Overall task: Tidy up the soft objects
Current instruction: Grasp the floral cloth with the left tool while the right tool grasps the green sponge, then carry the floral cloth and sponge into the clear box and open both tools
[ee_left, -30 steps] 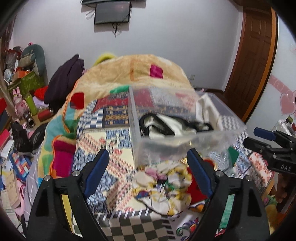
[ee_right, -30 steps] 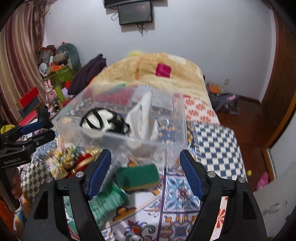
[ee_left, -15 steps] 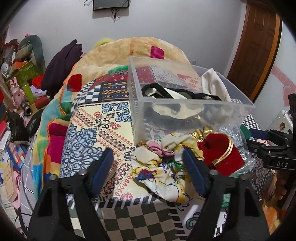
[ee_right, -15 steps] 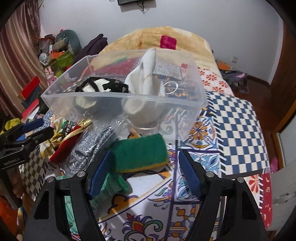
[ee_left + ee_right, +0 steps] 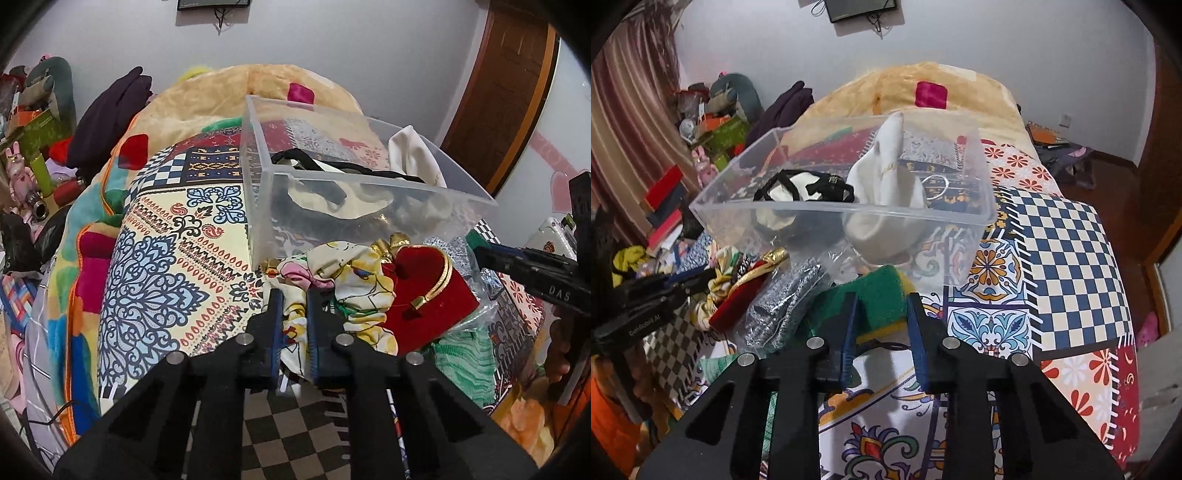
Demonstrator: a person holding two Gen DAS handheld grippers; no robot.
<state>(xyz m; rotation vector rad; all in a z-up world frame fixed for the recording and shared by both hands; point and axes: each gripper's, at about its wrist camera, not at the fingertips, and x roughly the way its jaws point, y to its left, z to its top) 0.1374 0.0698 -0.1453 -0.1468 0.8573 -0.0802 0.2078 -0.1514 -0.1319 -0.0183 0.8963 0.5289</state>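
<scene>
A wooden door (image 5: 506, 92) stands at the right, a screen (image 5: 862, 9) hangs on the wall (image 5: 997, 40), curtains (image 5: 624, 129) at the left.

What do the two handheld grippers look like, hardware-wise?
Both match: the left gripper and right gripper have matte black angular linkage arms with round silver pivot pins and narrow blue-padded jaws. White lettering marks each body where it shows in the other camera's view, too small to read surely. No cables or sleeves are visible.

Both grippers are closing in: the left gripper (image 5: 294, 295) is now pinching the floral cloth (image 5: 354, 284), the right gripper (image 5: 881, 299) the green sponge (image 5: 877, 295).
</scene>
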